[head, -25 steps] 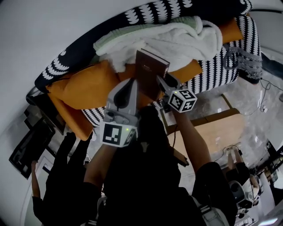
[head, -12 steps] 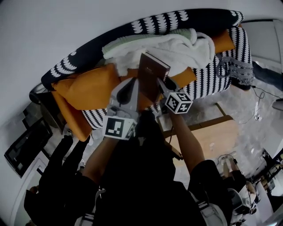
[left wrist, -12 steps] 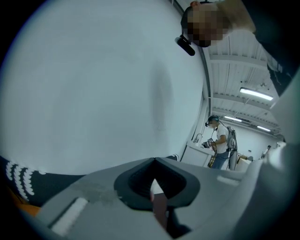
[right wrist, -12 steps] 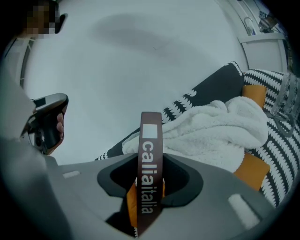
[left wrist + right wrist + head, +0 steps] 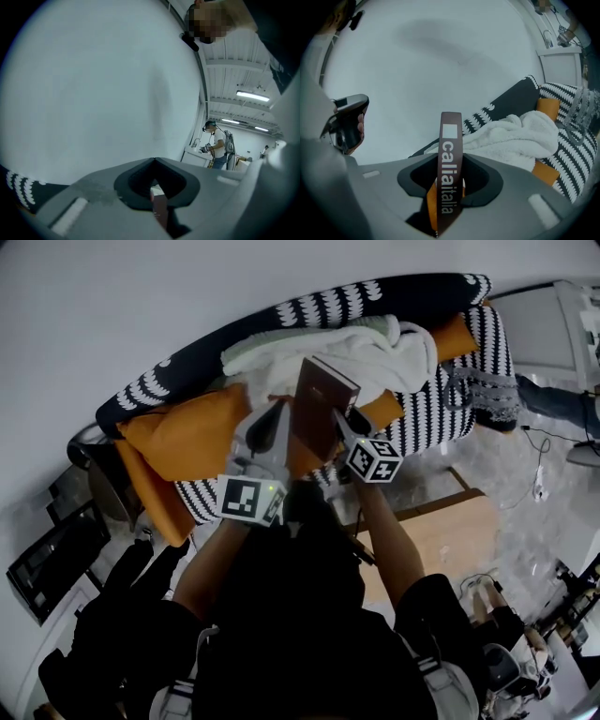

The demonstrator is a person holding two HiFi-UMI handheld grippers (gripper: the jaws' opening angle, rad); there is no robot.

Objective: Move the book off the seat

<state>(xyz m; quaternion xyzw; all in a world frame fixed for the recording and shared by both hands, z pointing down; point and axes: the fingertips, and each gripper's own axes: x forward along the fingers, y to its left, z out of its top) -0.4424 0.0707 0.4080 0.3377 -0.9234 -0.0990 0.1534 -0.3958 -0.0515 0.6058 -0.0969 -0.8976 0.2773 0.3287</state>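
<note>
A dark brown book [image 5: 322, 404] hangs upright above the sofa seat [image 5: 412, 423], held from both sides. My left gripper [image 5: 279, 427] is shut on its left edge; in the left gripper view only a thin brown strip of the book [image 5: 160, 210] shows between the jaws of the left gripper [image 5: 157, 197]. My right gripper [image 5: 339, 423] is shut on the other edge. In the right gripper view the book's lettered spine [image 5: 449, 164] stands straight up between the jaws of the right gripper [image 5: 449, 187].
The black-and-white patterned sofa [image 5: 309, 310] carries orange cushions [image 5: 183, 432] and a crumpled white blanket [image 5: 366, 348]. A grey knitted throw [image 5: 483, 390] hangs on its right arm. A wooden table [image 5: 445, 540] stands in front. A person [image 5: 218, 147] stands far off.
Both grippers have risen together with the book, which now hangs higher over the sofa seat. The grip on it looks unchanged.
</note>
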